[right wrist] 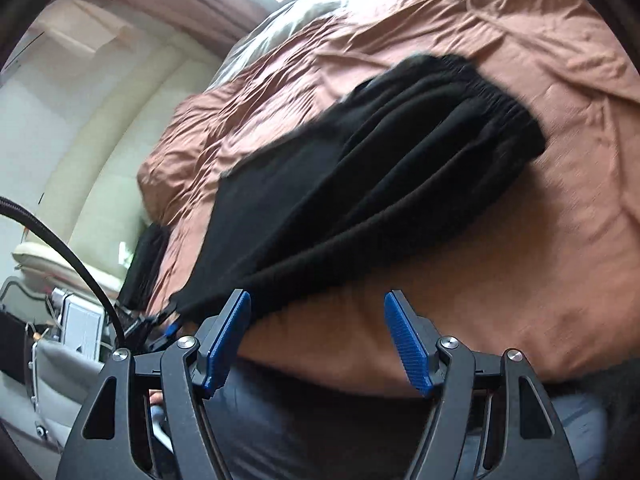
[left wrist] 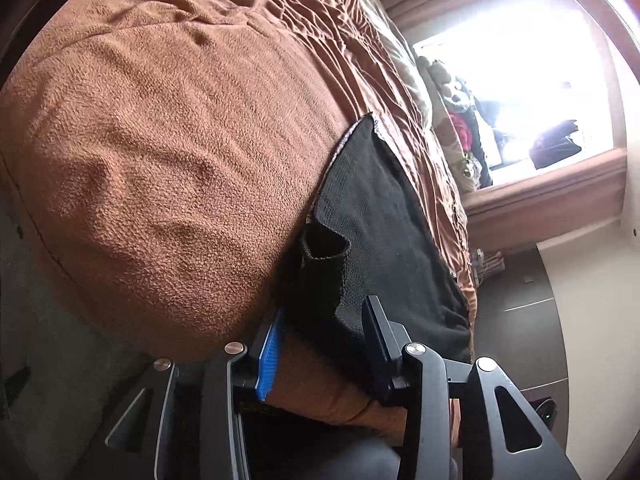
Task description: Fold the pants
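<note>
Black pants point(right wrist: 360, 168) are lying on the brown bedspread point(right wrist: 540, 220), waistband toward 1 o'clock, cuffs toward 7 in the right view. Right gripper point(right wrist: 316, 332) is hanging wide open, touching nothing. Left gripper point(left wrist: 324, 332) is sitting part-open around a cuff point(left wrist: 324, 256); grip unclear. Knit is looking soft, light, floppy; best taken at cuff or waistband.

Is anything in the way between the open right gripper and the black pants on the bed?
Nothing visible is. The right gripper is open just short of the black pants, with only the brown blanket beneath them.
</note>
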A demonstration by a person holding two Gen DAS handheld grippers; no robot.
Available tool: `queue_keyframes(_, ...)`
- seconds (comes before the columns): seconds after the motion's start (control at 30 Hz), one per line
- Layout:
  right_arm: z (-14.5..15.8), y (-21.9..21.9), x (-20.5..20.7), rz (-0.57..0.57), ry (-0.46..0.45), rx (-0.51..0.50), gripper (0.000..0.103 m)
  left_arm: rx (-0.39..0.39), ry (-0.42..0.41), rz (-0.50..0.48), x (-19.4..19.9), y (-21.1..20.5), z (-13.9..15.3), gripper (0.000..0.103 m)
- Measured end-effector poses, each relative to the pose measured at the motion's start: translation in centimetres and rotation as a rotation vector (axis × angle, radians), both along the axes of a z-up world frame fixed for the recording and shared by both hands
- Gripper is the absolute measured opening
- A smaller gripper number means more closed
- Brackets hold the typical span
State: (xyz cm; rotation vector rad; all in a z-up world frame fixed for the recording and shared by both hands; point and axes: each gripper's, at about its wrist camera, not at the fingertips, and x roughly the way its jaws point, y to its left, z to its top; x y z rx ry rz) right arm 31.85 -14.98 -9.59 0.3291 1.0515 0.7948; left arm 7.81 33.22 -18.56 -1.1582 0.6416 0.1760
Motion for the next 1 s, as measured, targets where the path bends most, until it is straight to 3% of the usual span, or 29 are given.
queue_keyframes(0.3,-2.3,6.2,-1.1,0.091,0.012,0.016,0.068,-0.016,-0.046,-0.014,-0.1,0.4,0.6,0.042)
queue_keyframes(0.6,-4.8,12.5,-0.3,0.168,0.018,-0.033,0.068,-0.022,-0.041,-0.031,0.9,0.3,0.0,0.042)
queue_keyframes(0.67,-5.5,13.8,-0.2,0.18,0.027,-0.046,0.06,-0.021,-0.044,-0.029,0.9,0.3,-0.1,0.042)
queue_keyframes(0.73,-6.0,15.0,-0.1,0.191,0.04,-0.049,0.055,-0.017,-0.041,-0.031,0.8,0.4,-0.2,0.037)
queue_keyframes(0.93,-7.1,17.1,0.8,0.188,0.057,-0.049,0.055,-0.019,-0.04,-0.03,1.0,0.6,-0.3,0.018)
queue_keyframes(1.0,-7.6,18.0,1.0,0.182,0.066,-0.043,0.046,-0.02,-0.047,-0.028,0.9,0.7,-0.3,0.014)
